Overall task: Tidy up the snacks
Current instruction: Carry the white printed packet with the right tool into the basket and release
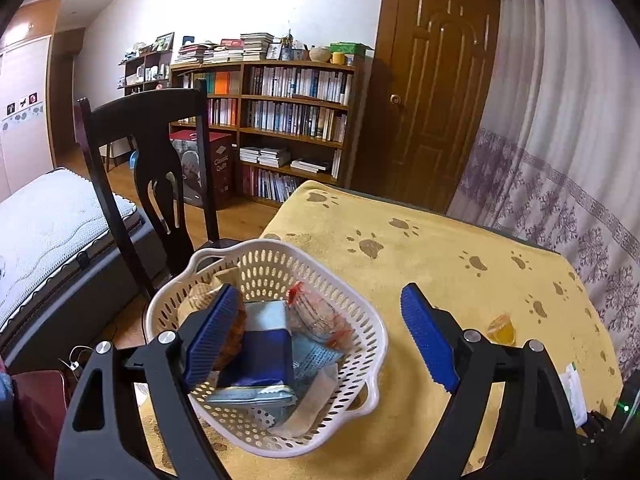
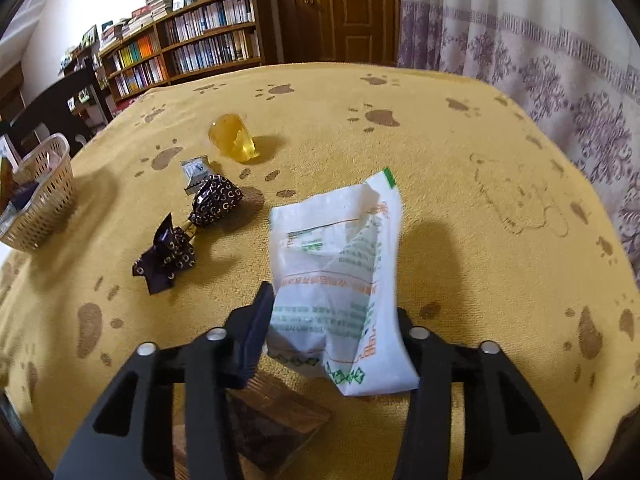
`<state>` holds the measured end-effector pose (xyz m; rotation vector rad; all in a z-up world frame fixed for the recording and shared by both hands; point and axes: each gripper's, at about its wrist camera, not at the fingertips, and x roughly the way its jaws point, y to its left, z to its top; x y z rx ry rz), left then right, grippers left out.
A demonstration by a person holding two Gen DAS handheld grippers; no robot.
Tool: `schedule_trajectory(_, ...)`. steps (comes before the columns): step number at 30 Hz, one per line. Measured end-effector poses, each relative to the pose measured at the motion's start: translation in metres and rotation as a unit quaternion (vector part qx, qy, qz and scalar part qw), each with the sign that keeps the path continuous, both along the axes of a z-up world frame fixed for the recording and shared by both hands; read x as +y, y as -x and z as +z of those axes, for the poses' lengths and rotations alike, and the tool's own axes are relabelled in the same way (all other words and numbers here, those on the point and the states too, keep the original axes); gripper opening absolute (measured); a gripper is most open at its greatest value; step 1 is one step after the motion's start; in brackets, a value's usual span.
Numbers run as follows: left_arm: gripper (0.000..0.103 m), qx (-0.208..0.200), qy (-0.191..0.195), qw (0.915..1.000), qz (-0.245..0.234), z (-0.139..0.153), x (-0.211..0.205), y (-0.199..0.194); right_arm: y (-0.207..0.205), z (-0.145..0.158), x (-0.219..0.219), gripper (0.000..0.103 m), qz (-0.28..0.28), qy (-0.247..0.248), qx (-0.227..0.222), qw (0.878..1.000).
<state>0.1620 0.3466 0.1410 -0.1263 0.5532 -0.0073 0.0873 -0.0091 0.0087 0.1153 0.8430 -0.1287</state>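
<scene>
The white packet with green and orange print point(image 2: 340, 280) is pinched between the two fingers of the right gripper point(image 2: 332, 332), lifted off the yellow paw-print surface point(image 2: 480, 208) with most of its length sticking up and forward, free of the jaws. Judging from that, the hold sits low on a thin, crumpled wrapper, so the packet could slip or fold over during a swing toward the basket, and its loose top could catch on the rim when it is lowered. The white perforated basket point(image 1: 372, 344) sits at the left edge of the surface, next to a dark chair point(image 1: 160, 168), and already holds a blue box point(image 1: 264, 348), a clear red-trimmed wrapper point(image 1: 320, 316) and other packs, so it looks fairly full; a packet dropped from too high may bounce out or slide over the side onto the floor. Still loose on the surface are two dark patterned wrapped sweets point(image 2: 192, 224), a small silver pack point(image 2: 196, 172) and a yellow jelly cup point(image 2: 234, 142), all well apart from the basket. The left gripper point(image 1: 320, 336) hovers above the basket with its blue-padded fingers spread wide, holding nothing, tilted down toward the contents. The right gripper points forward across the surface, roughly level.
</scene>
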Motion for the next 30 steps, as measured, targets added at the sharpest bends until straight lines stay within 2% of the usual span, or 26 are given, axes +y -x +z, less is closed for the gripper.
schedule_trajectory(3, 0.085, -0.005, 0.004, 1.0, 0.004, 0.004, 0.004, 0.003, 0.002, 0.004, -0.001, 0.037, 0.001, -0.005, -0.005, 1.0)
schedule_trajectory(10, 0.085, -0.02, 0.014, 0.9997, 0.008, 0.013, 0.013, 0.01, 0.008, 0.024, -0.008, 0.037, -0.004, -0.043, -0.028, 0.999)
schedule_trajectory(17, 0.085, -0.036, 0.031, 0.9987, 0.021, 0.023, 0.029, 0.016, -0.004, 0.046, 0.007, 0.037, 0.028, -0.076, -0.036, 0.996)
schedule_trajectory(24, 0.085, -0.055, 0.052, 0.9965, 0.034, 0.036, 0.053, 0.027, -0.031, 0.074, 0.061, 0.037, 0.099, -0.094, -0.037, 0.99)
schedule_trajectory(30, 0.086, -0.069, 0.072, 0.9938, 0.049, 0.044, 0.075, 0.033, -0.06, 0.096, 0.126, 0.037, 0.17, -0.112, -0.034, 0.978)
